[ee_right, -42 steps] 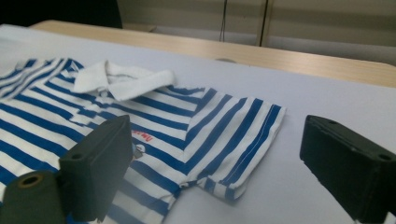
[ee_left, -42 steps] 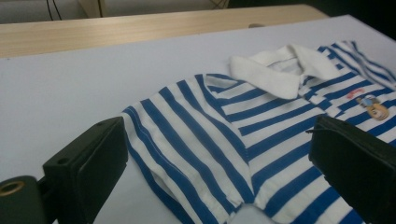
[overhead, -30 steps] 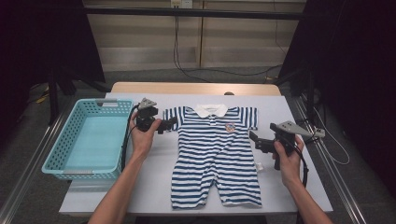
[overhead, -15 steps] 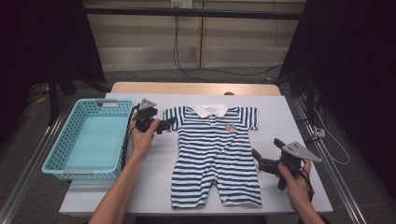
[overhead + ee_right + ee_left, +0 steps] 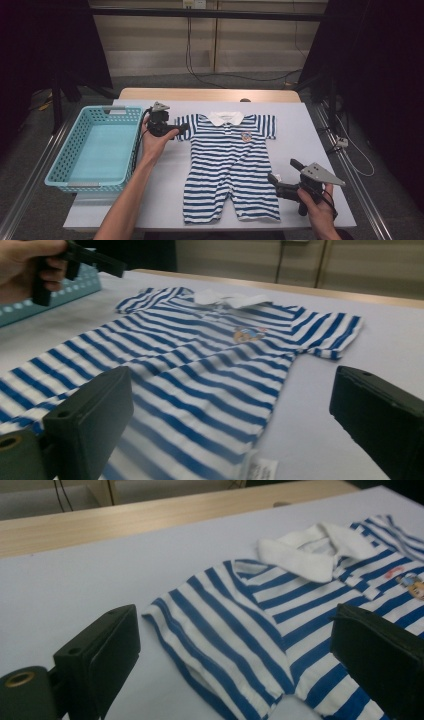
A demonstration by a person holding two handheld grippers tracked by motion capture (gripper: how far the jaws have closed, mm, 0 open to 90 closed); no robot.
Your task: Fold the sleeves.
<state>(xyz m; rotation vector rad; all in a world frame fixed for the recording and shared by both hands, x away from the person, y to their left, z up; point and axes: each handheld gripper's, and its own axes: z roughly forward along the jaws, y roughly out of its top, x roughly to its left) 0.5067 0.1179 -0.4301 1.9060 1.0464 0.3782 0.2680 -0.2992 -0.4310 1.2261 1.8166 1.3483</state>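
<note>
While striped romper [image 5: 231, 165] lies flat mid-table, right gripper [image 5: 281, 181] sits nearest, beside romper's lower right edge, jaws spread wide, empty. Farther off, left gripper [image 5: 179, 131] hovers at romper's left sleeve [image 5: 200, 630], jaws wide, empty. Teal basket [image 5: 60, 170] left of romper.

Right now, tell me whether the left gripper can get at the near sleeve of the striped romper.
Probably yes. The left gripper hangs open right at the sleeve of the striped romper, its fingers spread to either side of the cloth. Nothing lies between them, and the blue basket sits off to the other side.
</note>
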